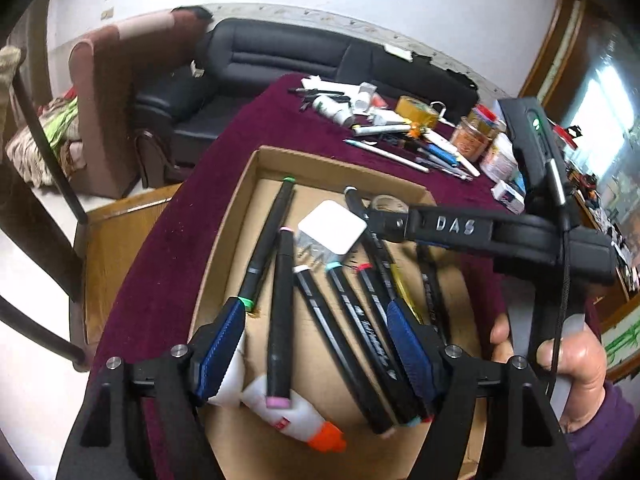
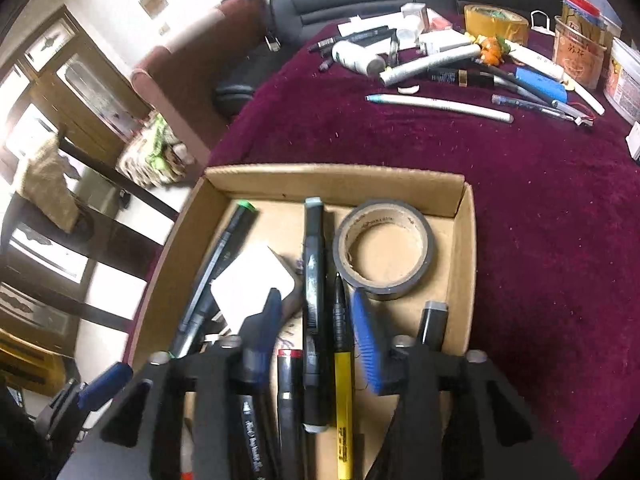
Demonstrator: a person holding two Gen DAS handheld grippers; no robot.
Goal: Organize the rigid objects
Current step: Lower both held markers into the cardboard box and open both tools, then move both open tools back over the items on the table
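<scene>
A: Looking along your left gripper [image 1: 316, 312], you see its blue fingers [image 1: 230, 332] spread wide over the cardboard box [image 1: 236, 216], gripping nothing. The black markers [image 1: 340, 328] lie flat on the box floor between and beneath them, and the pink-capped marker [image 1: 278, 320] rests across a white glue tube [image 1: 288, 412].

B: And your right one?

A: Your right gripper [image 2: 320, 312] is parted too, pads clear. The grey-capped marker [image 2: 314, 312] and the yellow pen [image 2: 343, 380] lie lengthwise in the gap, untouched. The tape roll [image 2: 384, 250] sits just beyond the right finger [image 2: 366, 344].

B: The surroundings?

A: The box rests on a maroon tablecloth [image 2: 540, 220], with loose pens and jars cluttered at its far edge, and a dark sofa [image 1: 280, 52] behind. Both grippers tilt steeply down into the box; your hand [image 1: 576, 368] wraps the right handle.
</scene>
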